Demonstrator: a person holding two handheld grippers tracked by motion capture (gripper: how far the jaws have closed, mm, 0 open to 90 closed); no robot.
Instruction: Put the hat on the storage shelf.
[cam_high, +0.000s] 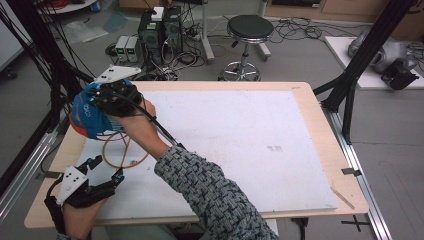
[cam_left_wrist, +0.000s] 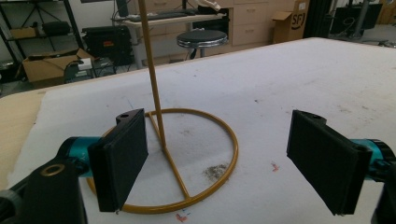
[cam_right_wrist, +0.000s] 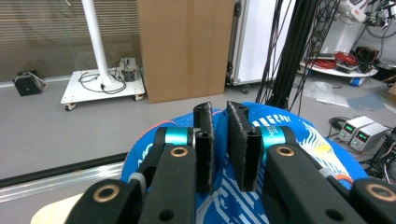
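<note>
Robotics laboratory: bench power supplies (cam_high: 128, 48) and computer towers (cam_high: 161, 29) stand on the grey floor, black cable bundles (cam_right_wrist: 286, 46) hang from aluminium framing (cam_high: 352, 85), a stool (cam_high: 248, 30) nearby.

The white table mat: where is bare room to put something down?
The white mat is bare from its middle to its right edge and far edge. The left end is crowded: the yellow wire stand, the blue cap, the right gripper and the left gripper.
</note>
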